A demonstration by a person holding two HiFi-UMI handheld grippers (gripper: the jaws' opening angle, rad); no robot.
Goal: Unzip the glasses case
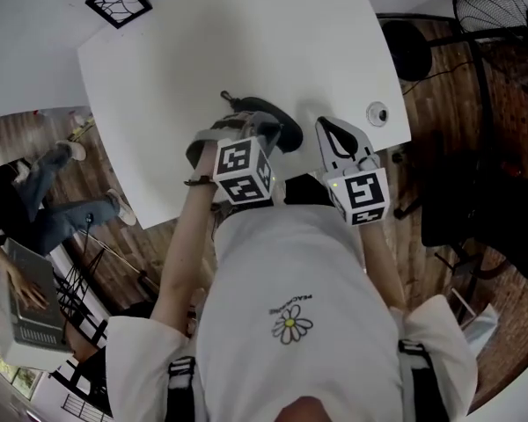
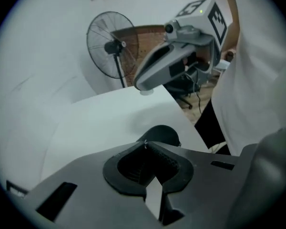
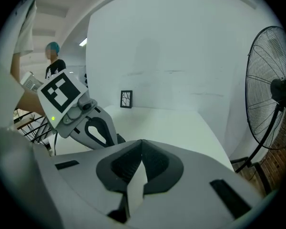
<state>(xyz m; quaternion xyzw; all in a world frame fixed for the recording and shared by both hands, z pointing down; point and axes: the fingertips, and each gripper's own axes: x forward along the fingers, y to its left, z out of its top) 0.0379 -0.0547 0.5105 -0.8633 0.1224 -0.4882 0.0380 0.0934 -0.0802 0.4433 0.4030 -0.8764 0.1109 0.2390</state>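
The dark glasses case lies on the white bench near its near edge, just beyond the left gripper, whose fingers are pressed together. The right gripper, just right of the case, also has its fingers closed, on nothing. Whether the case is unzipped, or what it holds, cannot be made out.

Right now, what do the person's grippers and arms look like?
The left gripper and the right gripper both have grey shells with black ribbed pads. Each carries a white cube with black square markers and a small green light. The person wears a white short-sleeved shirt and a dark band on the left wrist.
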